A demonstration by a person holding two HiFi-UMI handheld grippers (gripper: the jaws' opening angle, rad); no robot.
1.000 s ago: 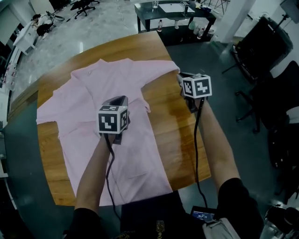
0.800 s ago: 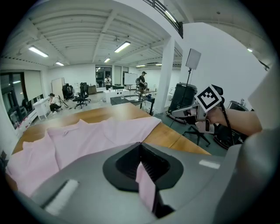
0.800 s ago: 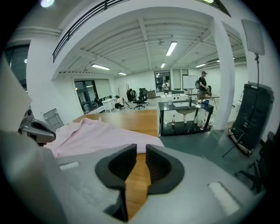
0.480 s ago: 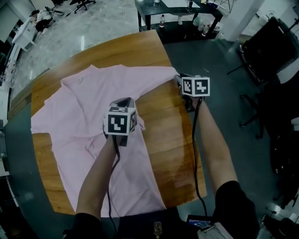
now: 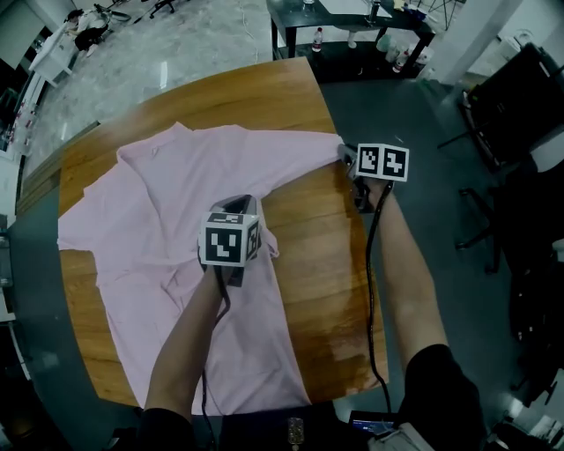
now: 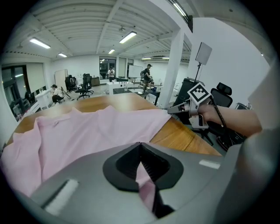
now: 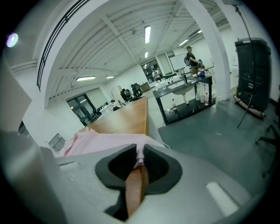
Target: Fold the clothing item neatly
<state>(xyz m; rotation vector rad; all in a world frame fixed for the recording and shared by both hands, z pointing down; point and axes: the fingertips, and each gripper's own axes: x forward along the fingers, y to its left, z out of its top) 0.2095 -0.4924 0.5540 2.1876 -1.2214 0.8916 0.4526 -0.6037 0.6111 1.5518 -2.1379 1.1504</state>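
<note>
A pink short-sleeved shirt (image 5: 159, 203) lies spread, collar away from me, on a rounded wooden table (image 5: 317, 255). My left gripper (image 5: 236, 204) sits over the shirt's right side near the underarm. It is shut on a pinch of the pink fabric (image 6: 146, 188), which shows between its jaws. My right gripper (image 5: 345, 157) is at the end of the right sleeve (image 5: 322, 141), by the table's right edge. Its jaws have just been closing and stand slightly apart, with the sleeve's edge (image 7: 139, 154) between the tips and bare wood below.
The table's right edge runs just under my right gripper, with dark floor beyond. A black table with bottles (image 5: 352, 26) stands behind, and dark office chairs (image 5: 520, 106) at the right. A person sits far off at the top left (image 5: 84, 18).
Both grippers have sunk toward the table. The left one has drawn its pinch of fabric a little right and nearer me. The right one has stayed at the sleeve's end.
</note>
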